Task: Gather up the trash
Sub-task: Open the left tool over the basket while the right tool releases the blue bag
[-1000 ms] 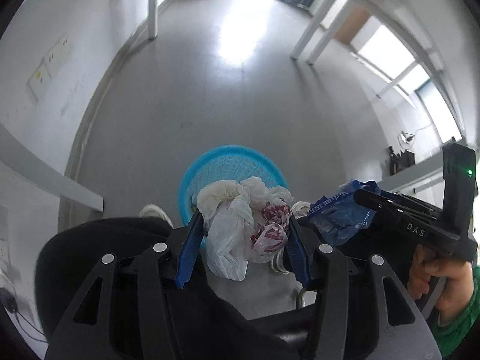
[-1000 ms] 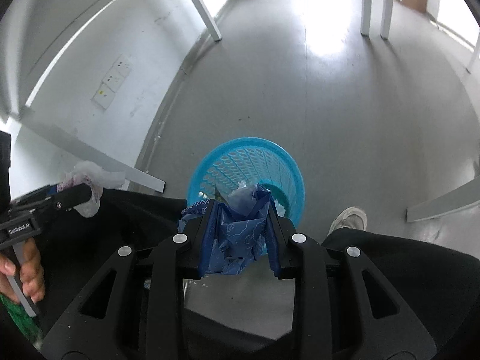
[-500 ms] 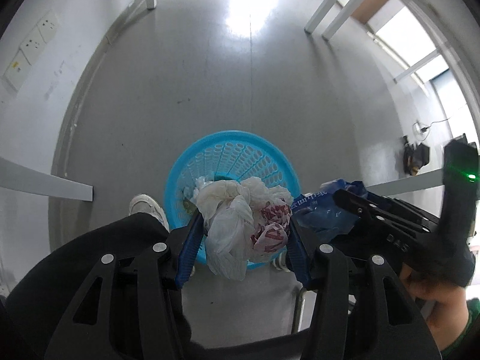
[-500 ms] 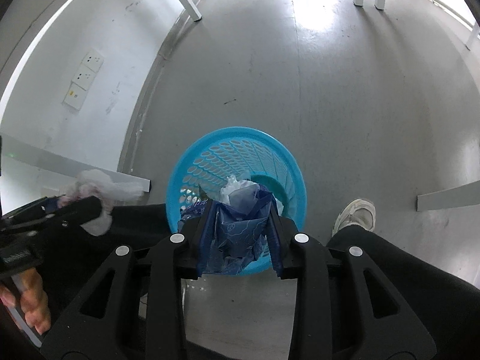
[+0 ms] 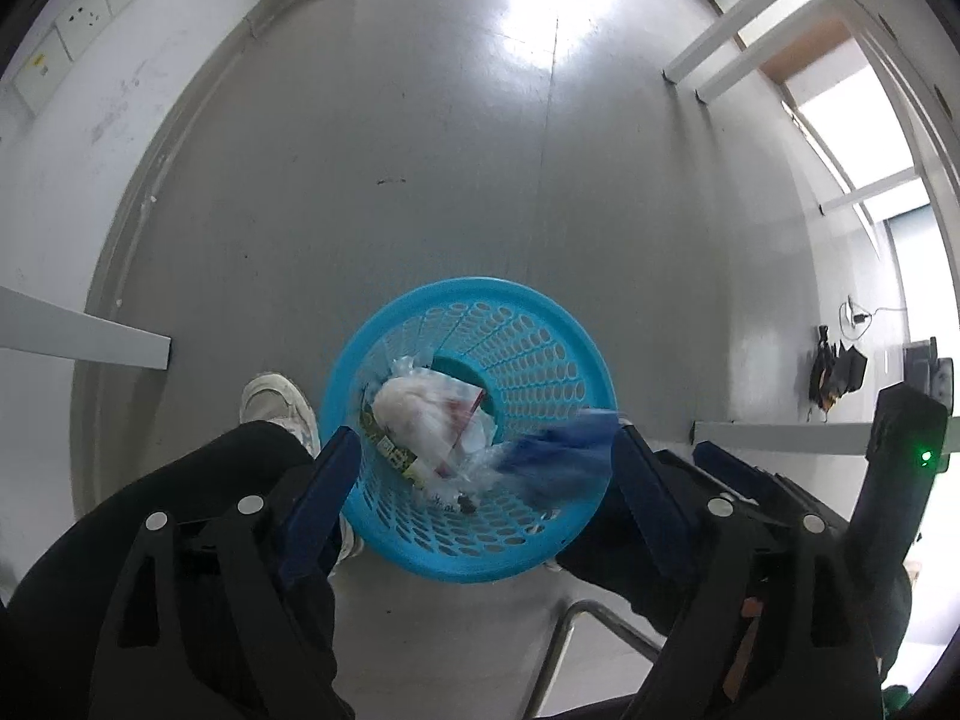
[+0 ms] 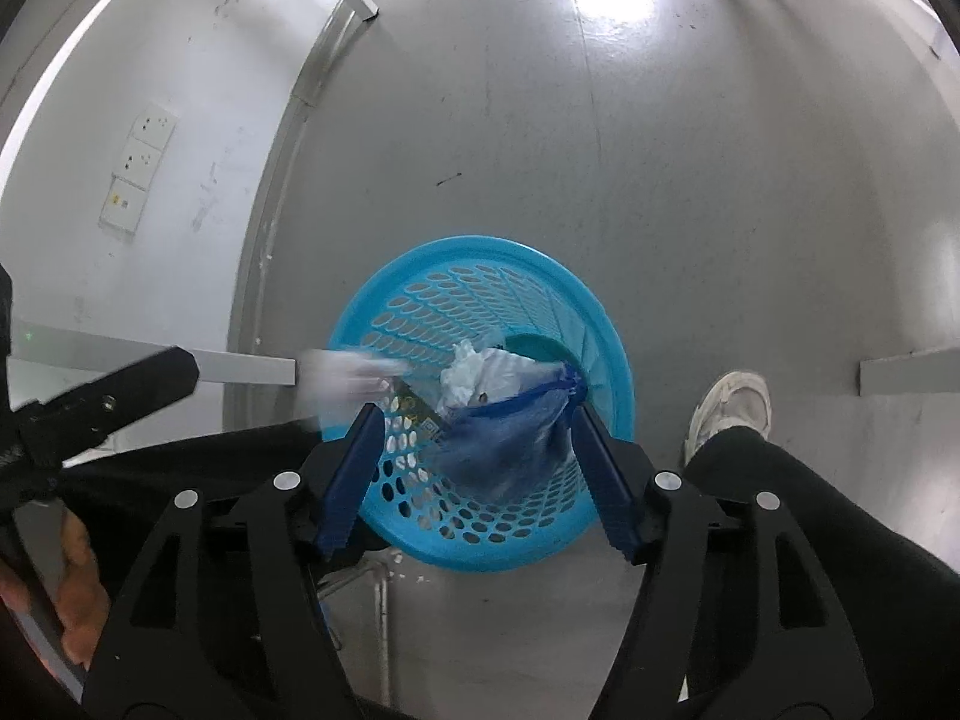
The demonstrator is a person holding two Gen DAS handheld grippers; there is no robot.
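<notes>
Over the blue bin (image 5: pixel 468 426), my left tool (image 5: pixel 480 480) and right tool (image 6: pixel 474 468) are both spreading; the white bag (image 5: pixel 420 420) and blue wrapper (image 6: pixel 504 444) drop at 12 o'clock, inside its rim, neither pinched.

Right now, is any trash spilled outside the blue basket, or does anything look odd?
No spill shows. The white bag and the blue bag are blurred, dropping into the blue basket as both grippers' jaws open above it. The floor around it shows only small dark marks.
</notes>
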